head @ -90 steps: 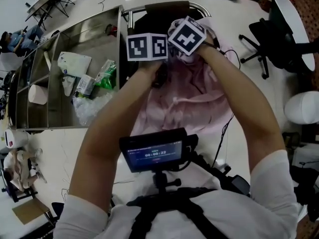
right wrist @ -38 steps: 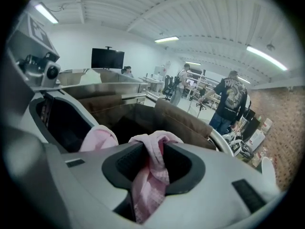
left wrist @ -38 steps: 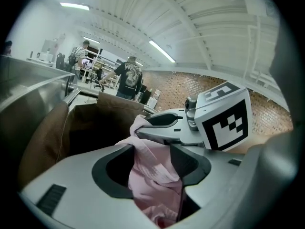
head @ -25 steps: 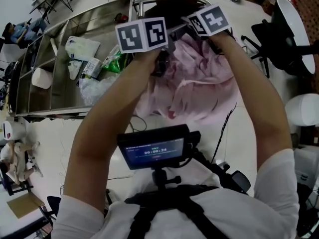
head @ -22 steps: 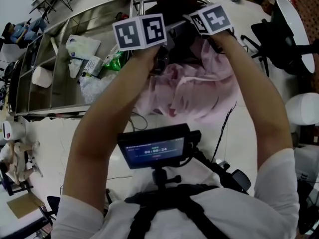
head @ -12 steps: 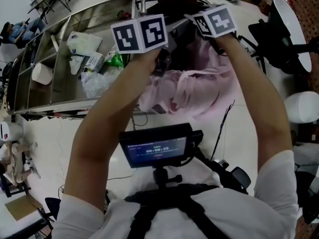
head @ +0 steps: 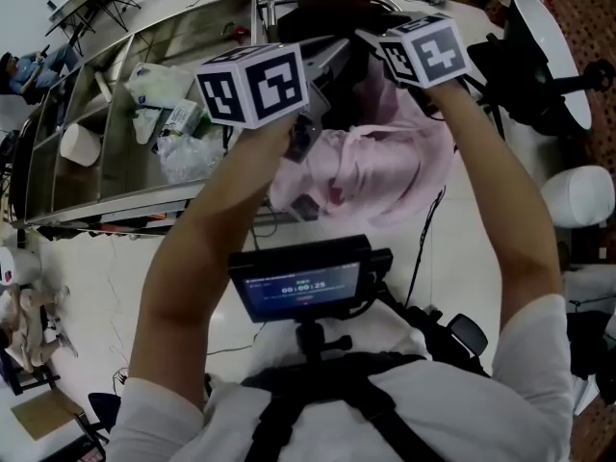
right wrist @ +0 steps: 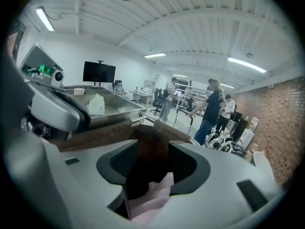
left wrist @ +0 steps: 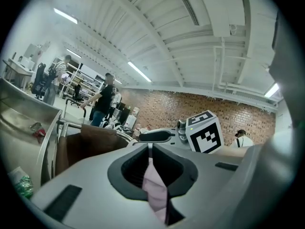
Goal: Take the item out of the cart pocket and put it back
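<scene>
The pink garment (head: 371, 166) hangs crumpled, lifted clear of the cart pocket (head: 332, 6), a dark brown fabric pouch gaping open at the cart's right end, just beyond it. The left gripper (left wrist: 150, 151) pinches a thin fold, its jaws having just closed. A thicker bunch sits in the right gripper (right wrist: 152, 142), whose jaws have just been closing.

White short sleeves (head: 539, 354), a black chest harness (head: 318, 397) with a small screen (head: 303, 283). The grey left tongs (left wrist: 151, 173) and right tongs (right wrist: 150, 171) each bear a black-and-white marker cube (head: 252, 85).
</scene>
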